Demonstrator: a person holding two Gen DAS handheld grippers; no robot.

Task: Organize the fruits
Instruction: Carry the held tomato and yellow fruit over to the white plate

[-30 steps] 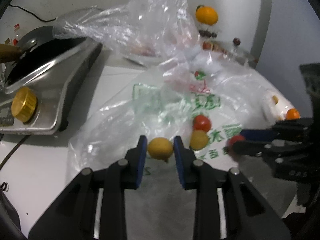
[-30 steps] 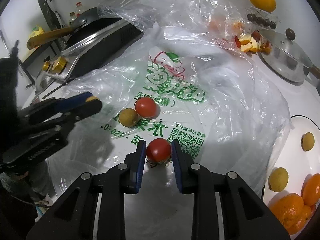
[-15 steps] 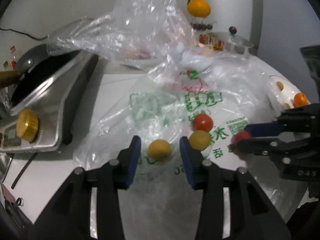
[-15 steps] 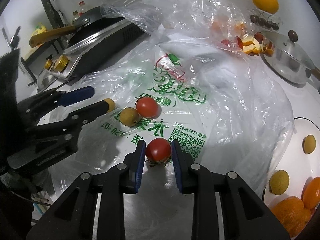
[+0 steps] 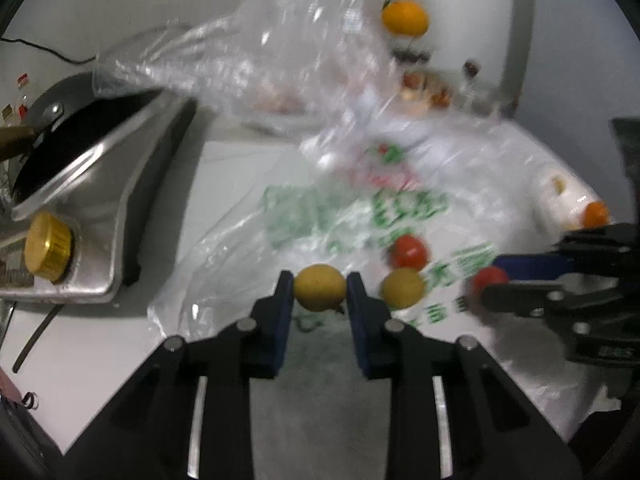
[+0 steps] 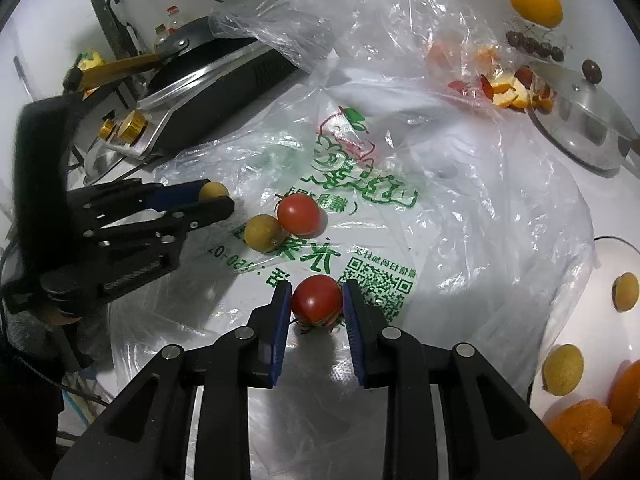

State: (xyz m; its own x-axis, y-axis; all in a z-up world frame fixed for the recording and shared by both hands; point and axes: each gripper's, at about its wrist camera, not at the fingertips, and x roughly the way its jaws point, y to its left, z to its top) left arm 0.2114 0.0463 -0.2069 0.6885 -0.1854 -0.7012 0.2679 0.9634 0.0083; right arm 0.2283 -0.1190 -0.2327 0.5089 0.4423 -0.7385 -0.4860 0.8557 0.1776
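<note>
Pads of the left gripper [image 5: 320,294] press on either side of a small yellow fruit [image 5: 319,293], so this claw is clamped on it; the fruit sits right at the fingertips, its slightly longer axis running across the gap from pad to pad. Just to the right of that claw, on the printed plastic bag [image 5: 360,216], lie a second yellow fruit [image 5: 401,293] and a red tomato [image 5: 409,251], touching each other. Farther right the right gripper [image 6: 316,300] is clenched on another tomato [image 6: 317,299], held between its blue pads with the green stalk end pointing down at the bag.

Outward from the right claw, the white plate [image 6: 600,264] with yellow fruits and oranges [image 6: 584,428] lies to its right and slightly nearer the camera, past the crumpled edge of the bag. From the left claw that plate is far off to the right, beyond the other gripper. So the right hand is the nearer one to the plate, and its path there looks short and open; the left hand would have to cross over or wait. To the left of the left claw stands a stove [image 5: 92,216] with a brass knob, well apart from the fruit.
</note>
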